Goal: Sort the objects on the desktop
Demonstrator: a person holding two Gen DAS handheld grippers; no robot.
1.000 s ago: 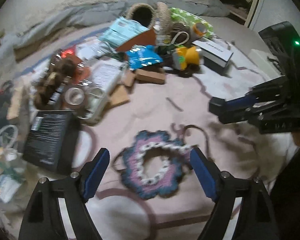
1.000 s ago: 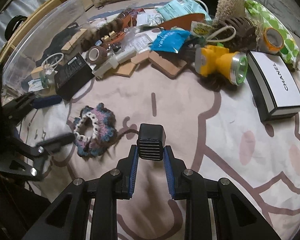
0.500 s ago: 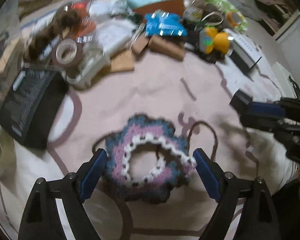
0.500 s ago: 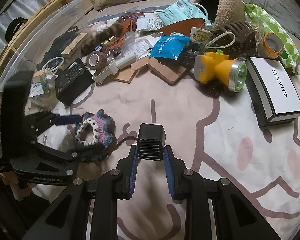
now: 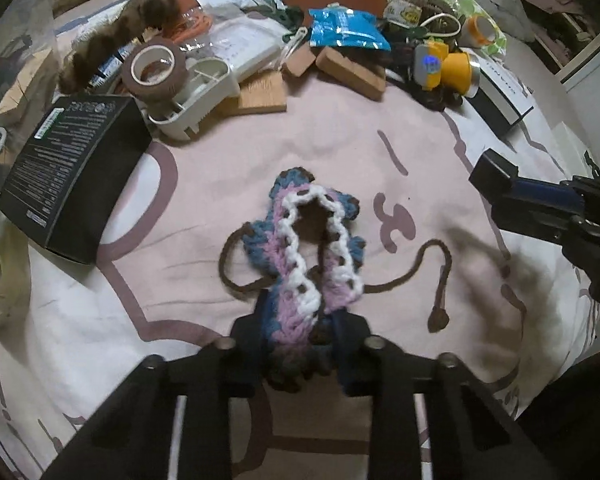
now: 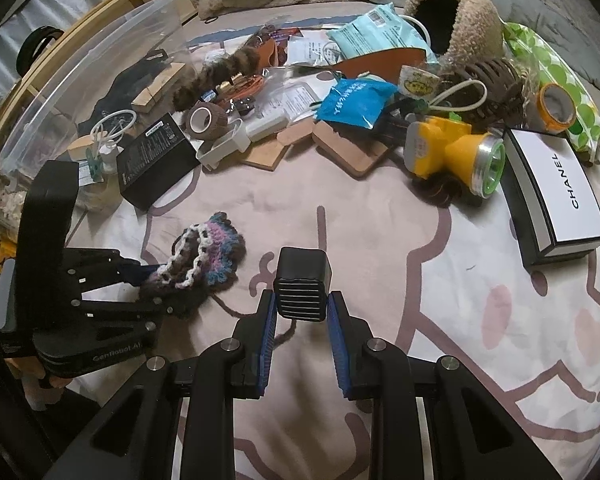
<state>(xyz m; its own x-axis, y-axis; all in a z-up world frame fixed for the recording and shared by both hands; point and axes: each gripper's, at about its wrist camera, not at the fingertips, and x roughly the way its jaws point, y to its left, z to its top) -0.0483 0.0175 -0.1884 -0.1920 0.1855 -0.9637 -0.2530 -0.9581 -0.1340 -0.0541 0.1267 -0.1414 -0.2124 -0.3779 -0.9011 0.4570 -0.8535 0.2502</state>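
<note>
A crocheted ring mat (image 5: 316, 240) in blue, lilac and white, with brown yarn tails, lies on the pink printed sheet. My left gripper (image 5: 300, 328) points down at its near edge. Its jaws are closing, the mat is between them and the pads pinch it into a fold. The right wrist view shows the mat (image 6: 212, 248) bunched up at the left gripper's (image 6: 148, 284) tips. My right gripper (image 6: 301, 308) hovers to the mat's right, shut on a small black ribbed block (image 6: 302, 280). The left wrist view catches that block (image 5: 492, 170) at the right edge.
A pile fills the back: black box (image 5: 72, 172), brown tape roll (image 5: 156, 66), wooden blocks (image 5: 352, 68), blue packet (image 6: 356, 104), yellow flashlight (image 6: 452, 152), white-lidded Chanel box (image 6: 556, 196). A clear plastic bin (image 6: 80, 80) stands at the left.
The left gripper came down over the mat and its wide jaws closed in, folding the flat ring into a narrow bunch. The right gripper and its block stayed put.
</note>
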